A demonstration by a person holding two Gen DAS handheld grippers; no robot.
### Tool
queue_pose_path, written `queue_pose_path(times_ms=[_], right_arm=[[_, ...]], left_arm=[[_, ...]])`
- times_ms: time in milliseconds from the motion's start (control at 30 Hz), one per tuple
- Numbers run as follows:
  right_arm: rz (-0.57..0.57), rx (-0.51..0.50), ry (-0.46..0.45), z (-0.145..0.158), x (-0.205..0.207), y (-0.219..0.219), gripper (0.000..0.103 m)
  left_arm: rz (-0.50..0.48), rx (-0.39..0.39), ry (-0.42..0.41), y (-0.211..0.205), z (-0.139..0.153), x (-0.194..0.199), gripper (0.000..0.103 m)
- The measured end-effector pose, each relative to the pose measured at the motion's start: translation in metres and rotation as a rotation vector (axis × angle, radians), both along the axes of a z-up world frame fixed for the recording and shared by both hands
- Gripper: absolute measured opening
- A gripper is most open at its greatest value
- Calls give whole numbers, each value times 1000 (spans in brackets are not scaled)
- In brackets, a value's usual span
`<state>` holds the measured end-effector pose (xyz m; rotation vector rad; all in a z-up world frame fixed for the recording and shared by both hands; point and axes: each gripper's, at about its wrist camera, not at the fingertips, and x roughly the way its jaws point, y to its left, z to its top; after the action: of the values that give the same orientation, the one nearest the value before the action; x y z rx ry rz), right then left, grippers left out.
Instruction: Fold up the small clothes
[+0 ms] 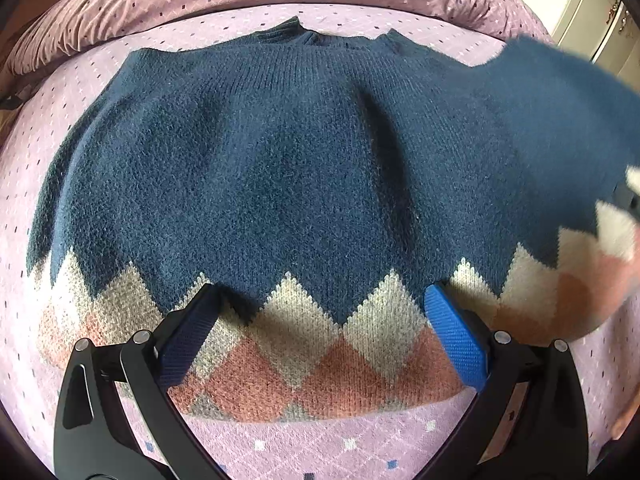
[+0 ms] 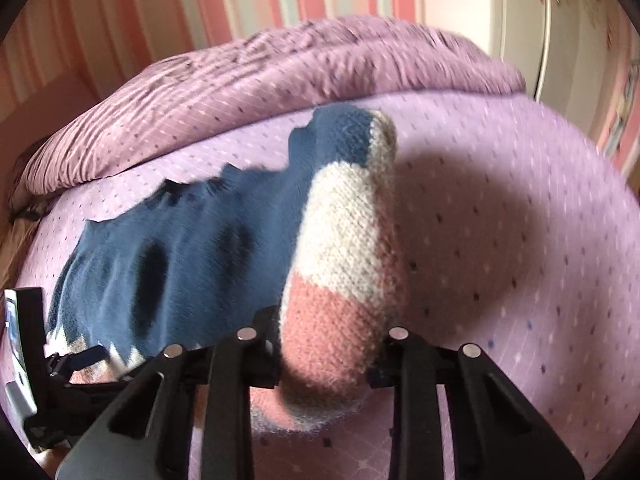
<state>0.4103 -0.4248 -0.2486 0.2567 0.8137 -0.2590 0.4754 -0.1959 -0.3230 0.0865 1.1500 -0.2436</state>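
Only the right view shows right gripper [image 2: 326, 344] fingers clamping the sweater [image 1: 280, 168]; left gripper [image 1: 320, 312] fingers spread wide.

The left tool [image 1: 320, 328] has two matte black arms built from flat linked bars with long slots cut through them. Round silver pins sit at the joints, two on each side. Its fingers carry ribbed blue pads [image 1: 456, 340]; the one on the right of the view is bright blue, the other sits in shadow and looks dark navy.

The right tool [image 2: 324, 356] is made the same way: black slotted bars, paired on each side, with four silver pins across the top of the linkages. Its pads are hidden. At the left edge of that view stands a black frame holding a grey-white device [image 2: 16, 344].
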Motion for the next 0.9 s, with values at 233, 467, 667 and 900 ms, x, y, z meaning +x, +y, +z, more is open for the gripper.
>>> queue_pose_path(times_ms=[233,467,667,900], right_arm=[[18,-86,1,23,9,28,27],[50,-172,-33,45,26,91,26],[104,-152,-60,49,43,153,23],[204,-113,-74,44,58,224,22]], left_arm=[[13,-27,-62,49,39,1,97],[96,7,-100,157,59,23,97],[174,-24,-128,224,64,43,97],[215,-6,-146,278,66,54,97]])
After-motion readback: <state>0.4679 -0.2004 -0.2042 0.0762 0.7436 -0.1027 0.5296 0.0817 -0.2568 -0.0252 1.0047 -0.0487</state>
